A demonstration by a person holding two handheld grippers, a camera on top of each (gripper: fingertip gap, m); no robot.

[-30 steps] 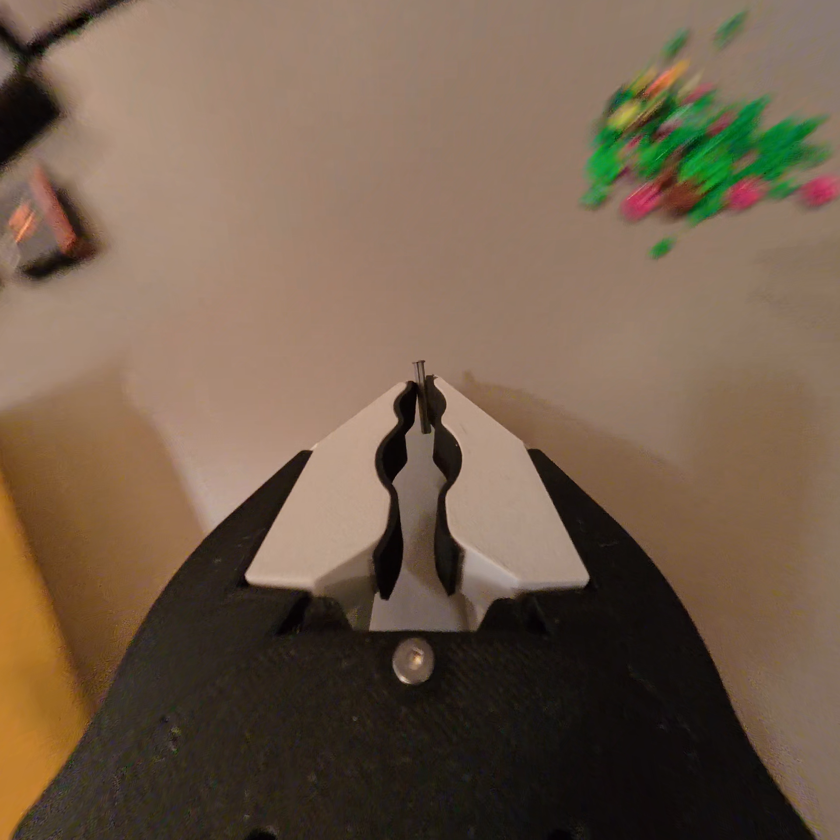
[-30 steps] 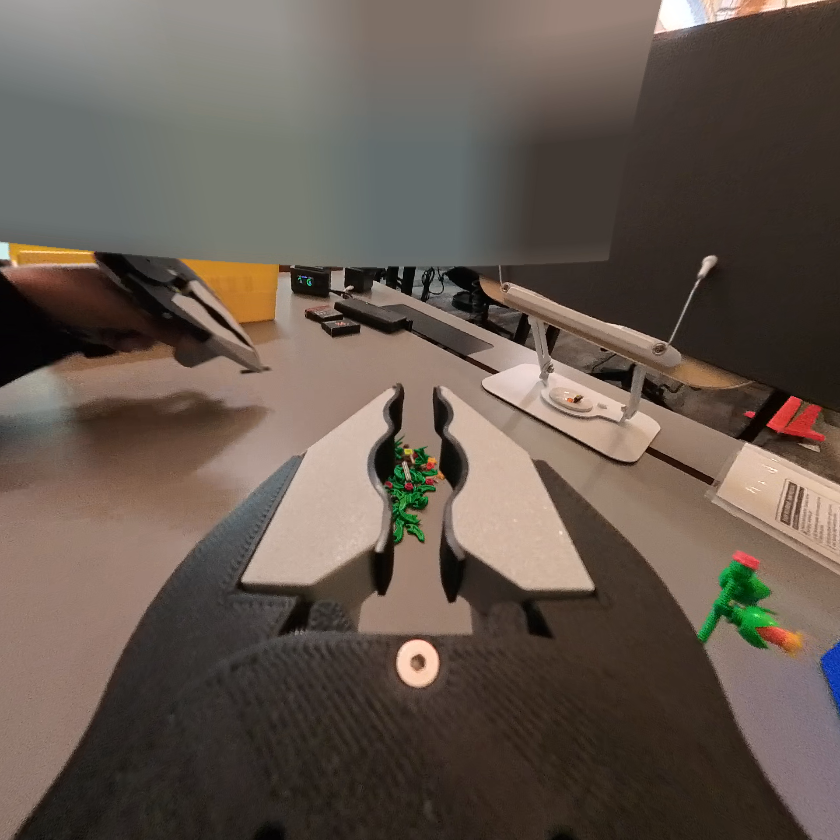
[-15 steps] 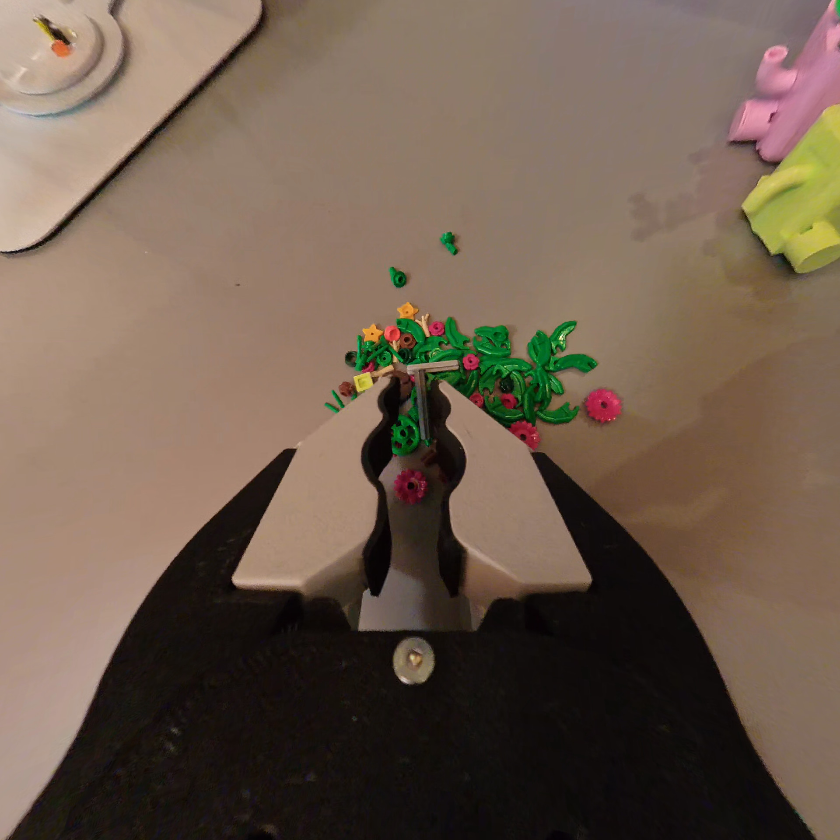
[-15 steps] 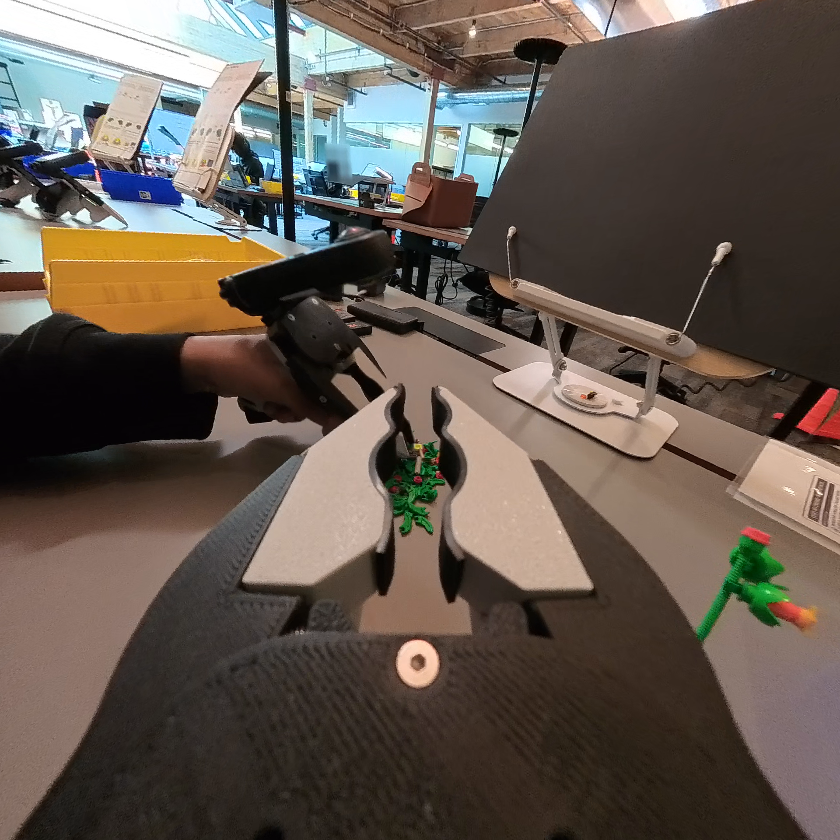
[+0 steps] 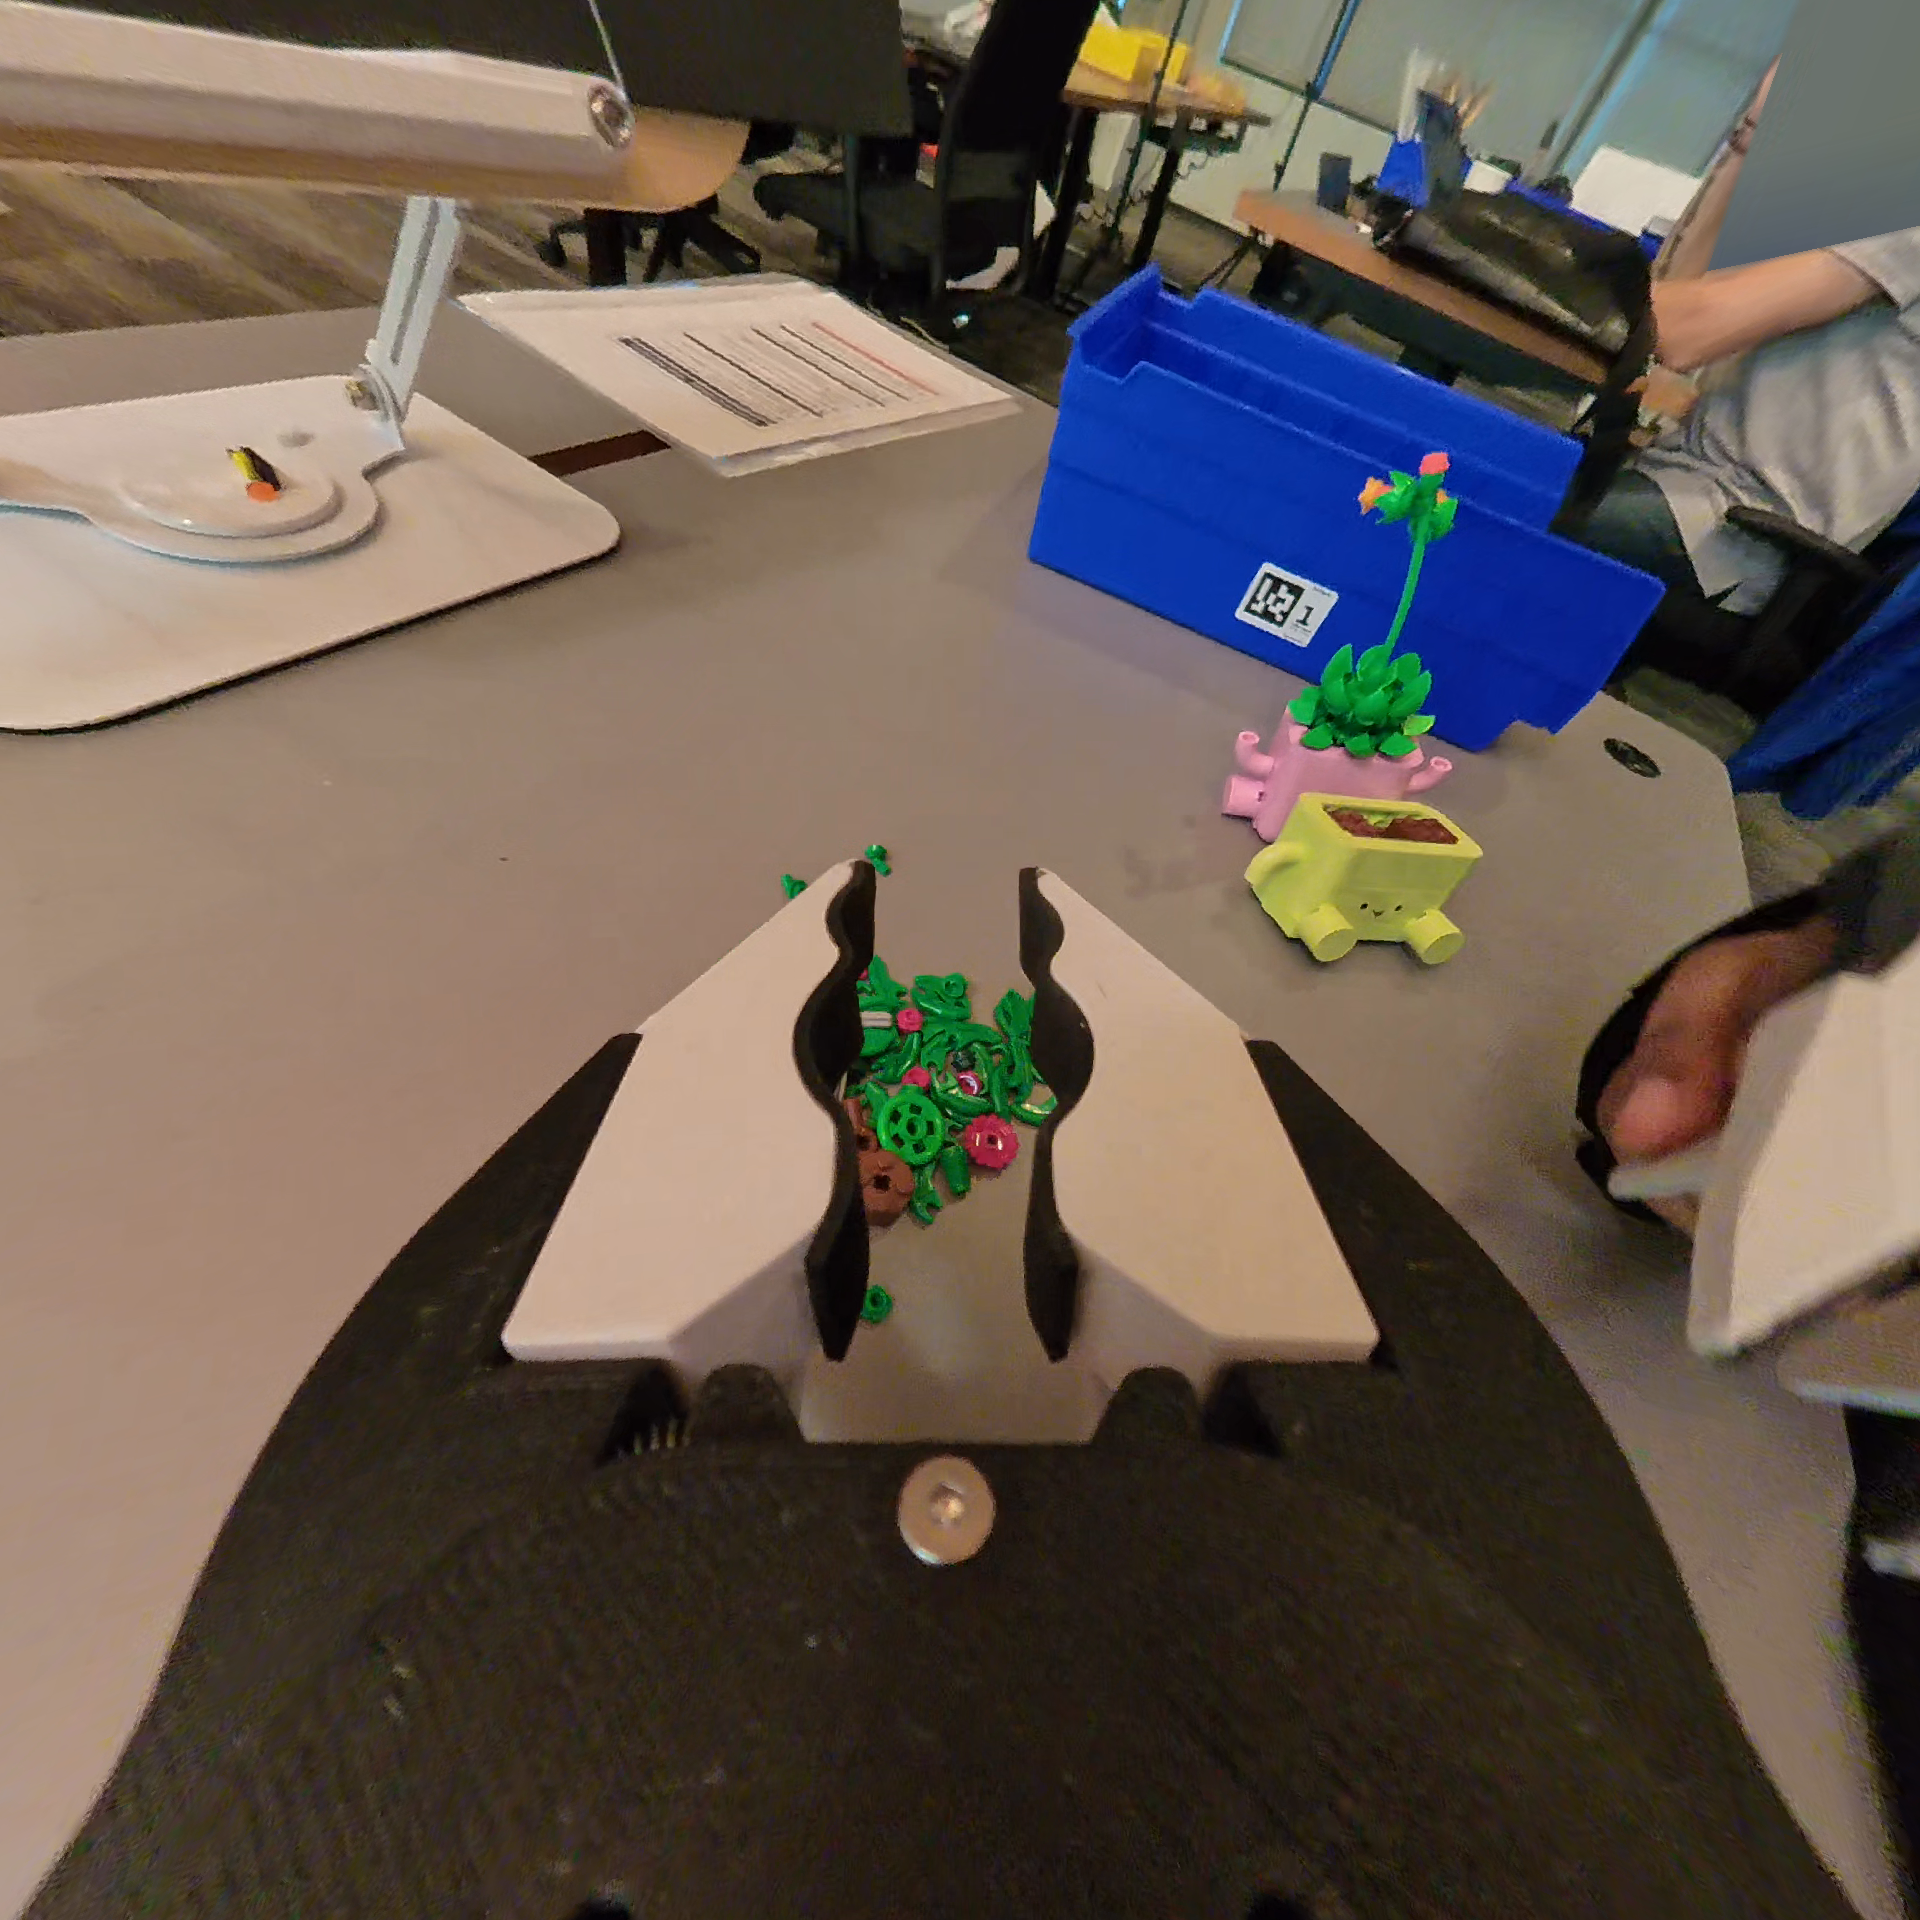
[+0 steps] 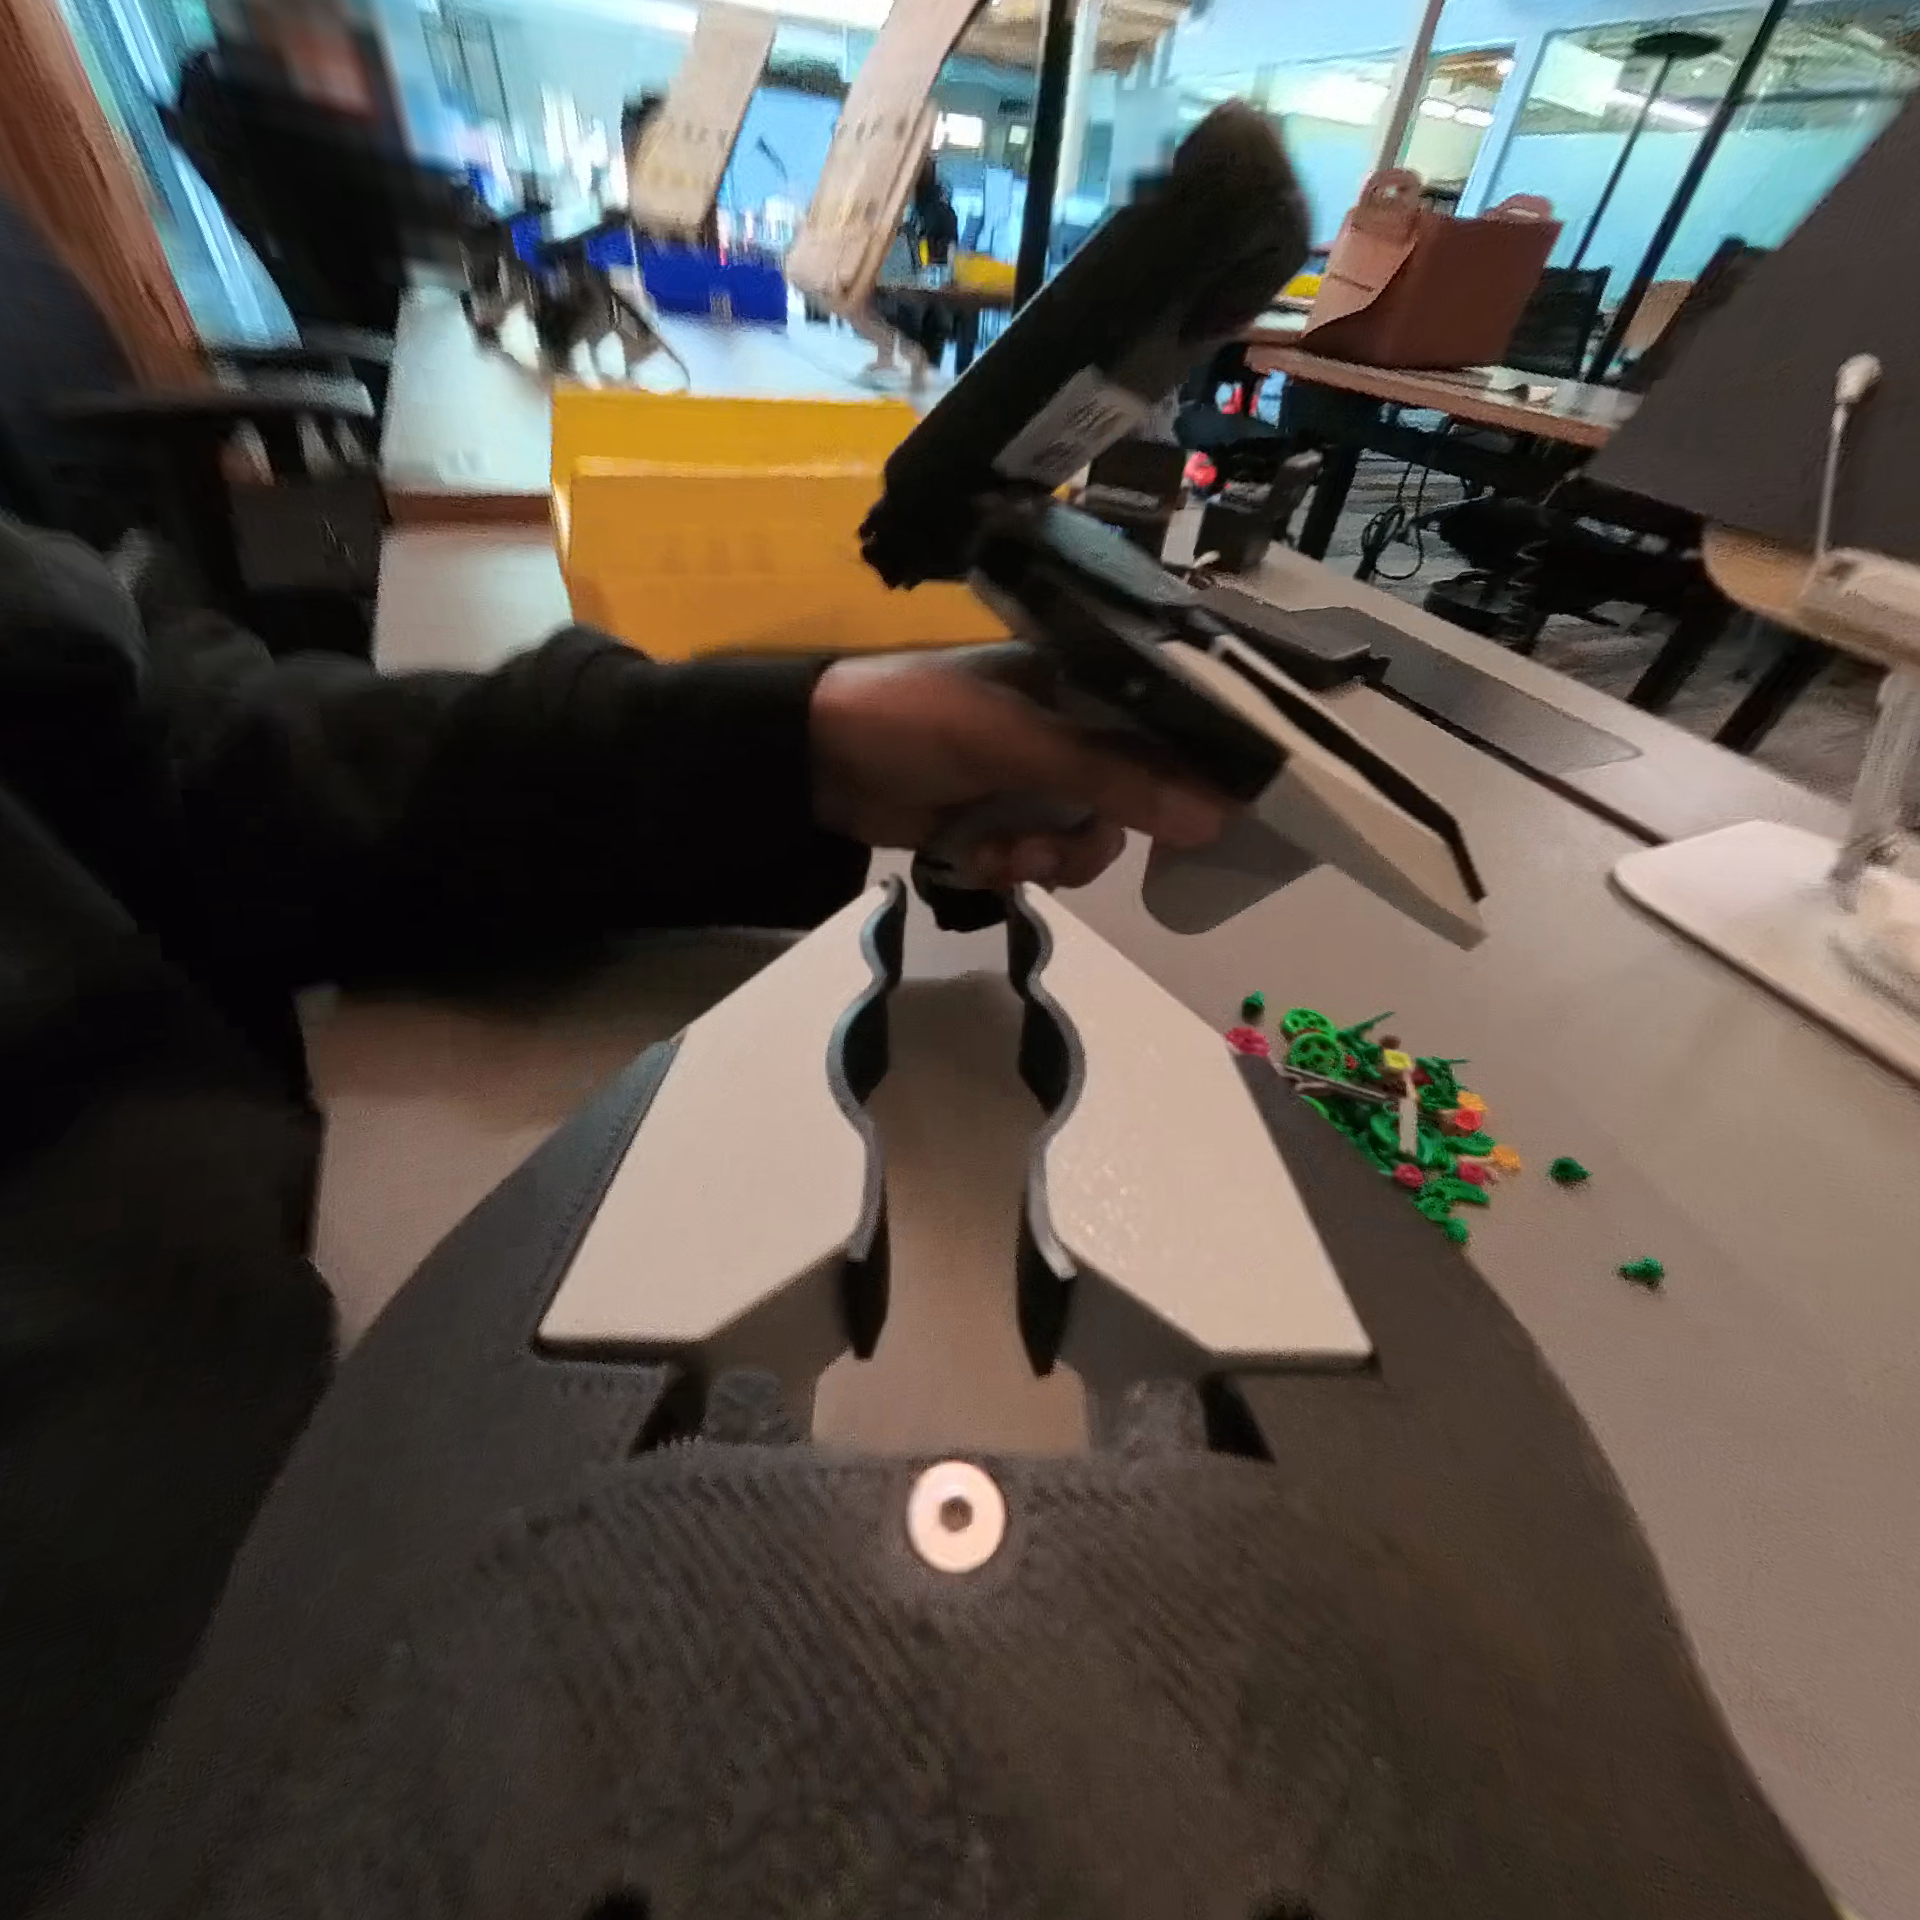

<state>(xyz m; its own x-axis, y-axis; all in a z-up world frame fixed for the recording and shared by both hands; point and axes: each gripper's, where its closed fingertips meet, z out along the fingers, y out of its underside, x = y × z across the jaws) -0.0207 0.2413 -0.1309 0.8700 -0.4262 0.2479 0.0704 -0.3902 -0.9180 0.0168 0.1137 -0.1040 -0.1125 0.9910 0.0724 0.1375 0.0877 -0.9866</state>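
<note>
A pile of small green, pink and orange plastic pieces point(image 5: 935, 1081) lies on the grey table point(image 5: 416, 935). My left gripper point(image 5: 948, 873) is open and empty, and the pile shows between its fingers, just below them. A thin grey rod piece point(image 6: 1340, 1086) lies in the pile point(image 6: 1382, 1112). My right gripper point(image 6: 958, 896) is open and empty, left of the pile and aimed at the hand point(image 6: 966, 769) holding the left gripper point(image 6: 1351, 831). The right gripper also shows at the right edge of the left wrist view point(image 5: 1818, 1174).
A pink pot with a green plant point(image 5: 1340, 758) and a lime pot point(image 5: 1361, 873) stand right of the pile, before a blue bin point(image 5: 1330, 520). A white lamp base point(image 5: 208, 540) and a printed sheet point(image 5: 748, 364) are at the far left. A yellow bin point(image 6: 727, 520) is behind. The white lamp base point(image 5: 208, 540) is closer to my left gripper, around 30 cm from its tips; the right tips are 45 cm off. It turns up in the right wrist view point(image 6: 1860, 951) as well.
My left gripper carried a thin grey rod over to the pile, opened and let it go there, then tilted up. My right gripper swung left, so the pile is now on its right.
</note>
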